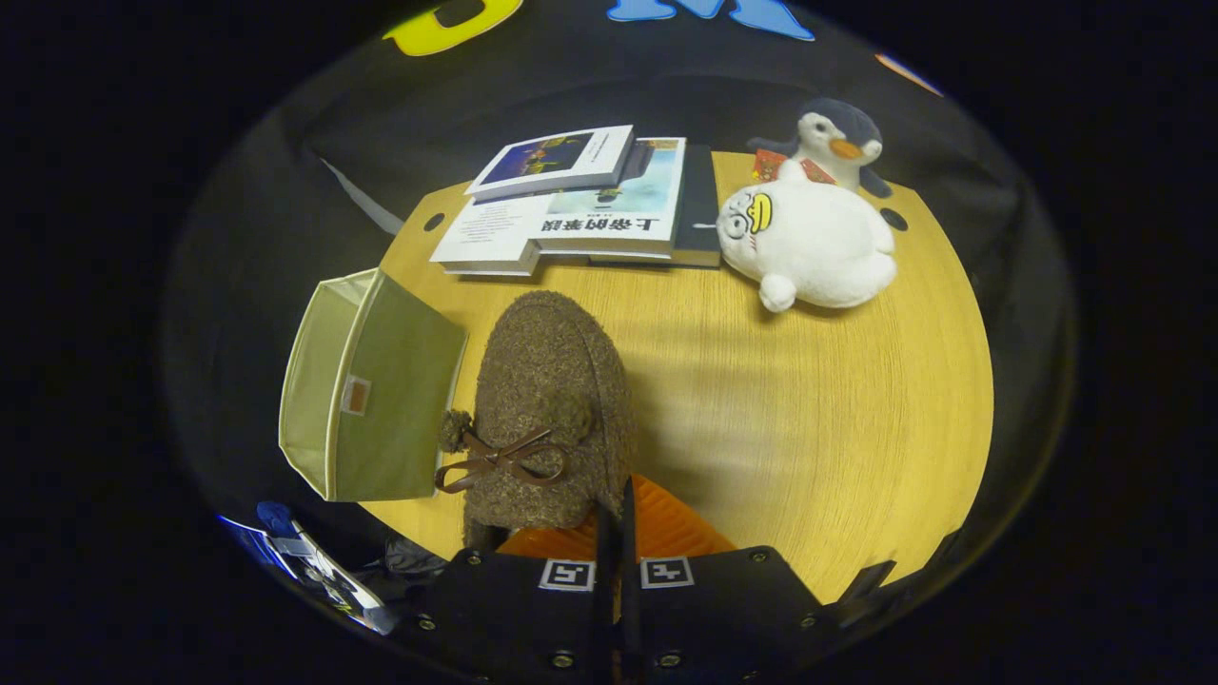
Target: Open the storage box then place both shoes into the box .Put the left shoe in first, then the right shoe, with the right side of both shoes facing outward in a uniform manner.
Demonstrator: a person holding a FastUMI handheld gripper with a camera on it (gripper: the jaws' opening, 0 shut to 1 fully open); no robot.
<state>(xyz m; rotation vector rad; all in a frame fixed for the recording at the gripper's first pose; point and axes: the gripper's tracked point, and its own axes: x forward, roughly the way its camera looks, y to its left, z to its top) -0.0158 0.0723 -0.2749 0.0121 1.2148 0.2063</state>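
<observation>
A fuzzy brown shoe (pixel 550 409) with a brown bow and pompom hangs above the wooden table (pixel 809 428), its toe pointing away from me. My gripper (pixel 617 533) is shut on the shoe's heel rim, the fingers pressed close together. Just left of the shoe stands the green fabric storage box (pixel 366 404), open at its left side, with a small label on the wall facing me. Whether anything lies inside the box is hidden from here.
Several books (pixel 580 205) lie stacked at the table's far edge. A white plush seal (pixel 809 243) and a penguin plush (pixel 842 138) sit beyond the shoe to the right. Papers (pixel 304 561) lie below the table's near left corner.
</observation>
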